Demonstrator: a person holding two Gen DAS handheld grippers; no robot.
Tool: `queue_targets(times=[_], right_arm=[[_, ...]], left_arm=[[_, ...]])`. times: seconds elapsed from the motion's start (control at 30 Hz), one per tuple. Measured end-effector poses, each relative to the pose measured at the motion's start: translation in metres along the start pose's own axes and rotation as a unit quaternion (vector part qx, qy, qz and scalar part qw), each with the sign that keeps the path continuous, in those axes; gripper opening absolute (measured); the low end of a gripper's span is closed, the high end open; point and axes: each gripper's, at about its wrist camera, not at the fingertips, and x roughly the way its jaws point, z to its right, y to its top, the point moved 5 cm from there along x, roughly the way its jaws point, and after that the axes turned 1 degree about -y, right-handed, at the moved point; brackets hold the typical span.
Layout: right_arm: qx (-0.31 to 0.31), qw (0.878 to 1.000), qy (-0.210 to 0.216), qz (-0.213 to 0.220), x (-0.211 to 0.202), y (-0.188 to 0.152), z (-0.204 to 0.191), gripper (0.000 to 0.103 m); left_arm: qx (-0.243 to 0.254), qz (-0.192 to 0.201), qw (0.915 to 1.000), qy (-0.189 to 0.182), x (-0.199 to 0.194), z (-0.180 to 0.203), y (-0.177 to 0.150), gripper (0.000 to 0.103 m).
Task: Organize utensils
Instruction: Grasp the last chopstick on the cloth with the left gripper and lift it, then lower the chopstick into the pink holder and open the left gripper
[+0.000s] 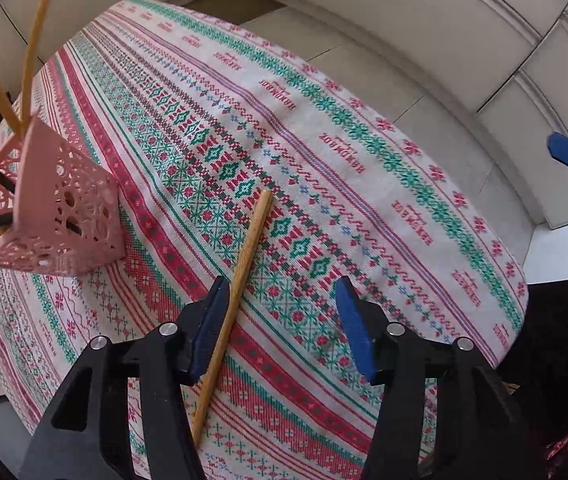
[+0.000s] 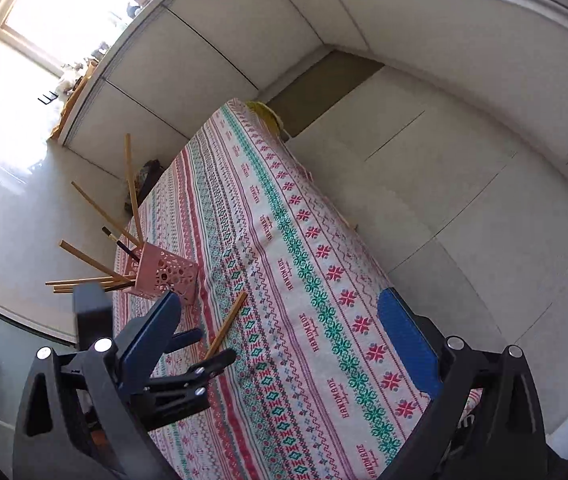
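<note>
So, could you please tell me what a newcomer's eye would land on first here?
Probably the patterned tablecloth in red, green and white that covers the whole table. Next, the pink perforated holder near its left edge, bristling with chopsticks, and the lone bamboo chopstick lying on the cloth between the fingers of the open left claw.

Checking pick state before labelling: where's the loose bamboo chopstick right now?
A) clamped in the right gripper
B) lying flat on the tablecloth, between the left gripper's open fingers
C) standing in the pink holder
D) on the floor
B: the chopstick lies on the tablecloth between the left gripper's fingers, not pinched; the pink holder stands apart.
</note>
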Motion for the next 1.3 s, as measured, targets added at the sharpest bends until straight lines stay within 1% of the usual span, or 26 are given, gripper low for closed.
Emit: queue_targets(times=[0.03, 0.13, 0.2, 0.27, 0.3, 0.33, 0.37, 0.4, 0.43, 0.47, 0.5, 0.57, 0.63, 0.67, 0.73, 0.8, 0.83, 0.9, 0.97, 1.0, 1.07, 1.1, 1.13, 1.2, 1.27, 1.3], right_arm=[[0.002, 1.000, 0.012, -0.002, 0.000, 0.001, -0.002, 0.096], [0.001, 0.999, 0.031, -0.008, -0.001, 0.000, -0.008, 0.096], [0.009, 0.999, 0.041, -0.016, 0.001, -0.001, -0.008, 0.096], [0.025, 0.998, 0.055, -0.023, 0.001, 0.000, -0.005, 0.096], [0.033, 0.997, 0.060, -0.023, 0.000, 0.000, -0.004, 0.096], [0.040, 0.997, 0.062, -0.022, -0.001, 0.001, -0.002, 0.096], [0.046, 0.997, 0.061, -0.022, -0.001, 0.002, 0.001, 0.096], [0.053, 0.996, 0.060, -0.024, 0.000, 0.002, 0.003, 0.096], [0.061, 0.996, 0.061, -0.028, 0.002, 0.002, 0.006, 0.096], [0.067, 0.995, 0.063, -0.034, 0.004, 0.001, 0.007, 0.096], [0.075, 0.994, 0.066, -0.040, 0.007, 0.000, 0.009, 0.096], [0.086, 0.992, 0.072, -0.051, 0.012, -0.003, 0.010, 0.096], [0.086, 0.993, 0.070, -0.051, 0.014, -0.007, 0.008, 0.096], [0.082, 0.993, 0.066, -0.048, 0.014, -0.008, 0.007, 0.096], [0.073, 0.995, 0.059, -0.043, 0.015, -0.011, 0.004, 0.096], [0.065, 0.996, 0.050, -0.045, 0.019, -0.016, 0.002, 0.096], [0.063, 0.996, 0.047, -0.048, 0.022, -0.018, 0.001, 0.096], [0.064, 0.996, 0.044, -0.054, 0.026, -0.023, 0.002, 0.096], [0.065, 0.996, 0.041, -0.055, 0.029, -0.026, 0.002, 0.096], [0.063, 0.996, 0.038, -0.053, 0.029, -0.026, 0.002, 0.096], [0.060, 0.996, 0.036, -0.047, 0.028, -0.026, 0.002, 0.096], [0.060, 0.997, 0.036, -0.046, 0.028, -0.025, 0.003, 0.096], [0.061, 0.996, 0.035, -0.045, 0.028, -0.024, 0.003, 0.096], [0.067, 0.996, 0.034, -0.047, 0.029, -0.023, 0.007, 0.096], [0.075, 0.995, 0.035, -0.053, 0.031, -0.021, 0.010, 0.096], [0.078, 0.995, 0.038, -0.056, 0.033, -0.021, 0.011, 0.096]], left_arm=[[0.003, -0.006, 1.0000, 0.007, 0.006, -0.001, 0.004, 0.052], [0.004, -0.021, 0.9997, 0.006, 0.018, -0.005, 0.017, 0.052], [0.006, -0.042, 0.9991, 0.001, 0.030, -0.007, 0.022, 0.049], [-0.006, -0.047, 0.9987, -0.019, 0.034, -0.013, 0.025, 0.046], [-0.005, -0.048, 0.9987, -0.018, 0.034, -0.015, 0.025, 0.042], [-0.004, -0.047, 0.9987, -0.018, 0.035, -0.017, 0.024, 0.036], [-0.008, -0.044, 0.9988, -0.019, 0.034, -0.019, 0.021, 0.025], [-0.012, -0.041, 0.9989, -0.019, 0.032, -0.024, 0.017, 0.017], [-0.017, -0.035, 0.9991, -0.019, 0.031, -0.025, 0.011, 0.011], [-0.018, -0.028, 0.9994, -0.012, 0.028, -0.027, 0.001, 0.008], [-0.019, -0.019, 0.9997, -0.001, 0.025, -0.027, -0.011, 0.006], [-0.040, 0.009, 0.9991, 0.006, 0.017, -0.028, -0.030, 0.006], [-0.066, 0.072, 0.9953, 0.002, -0.005, -0.030, -0.047, 0.006], [-0.082, 0.103, 0.9913, 0.002, -0.020, -0.032, -0.056, 0.006], [-0.112, 0.171, 0.9790, -0.002, -0.057, -0.036, -0.075, 0.006], [-0.141, 0.234, 0.9620, 0.002, -0.096, -0.032, -0.091, 0.006], [-0.154, 0.270, 0.9503, 0.004, -0.119, -0.035, -0.100, 0.006], [-0.170, 0.332, 0.9276, 0.018, -0.163, -0.028, -0.098, 0.006], [-0.178, 0.396, 0.8998, 0.041, -0.208, -0.036, -0.101, 0.006], [-0.180, 0.421, 0.8874, 0.052, -0.228, -0.041, -0.101, 0.006], [-0.181, 0.472, 0.8597, 0.074, -0.267, -0.049, -0.096, 0.006], [-0.181, 0.490, 0.8483, 0.085, -0.283, -0.054, -0.091, 0.006], [-0.182, 0.503, 0.8397, 0.092, -0.298, -0.055, -0.086, 0.006], [-0.183, 0.521, 0.8270, 0.104, -0.318, -0.065, -0.072, 0.006], [-0.178, 0.530, 0.8197, 0.124, -0.328, -0.069, -0.056, 0.006], [-0.177, 0.530, 0.8187, 0.131, -0.327, -0.074, -0.046, 0.006]])
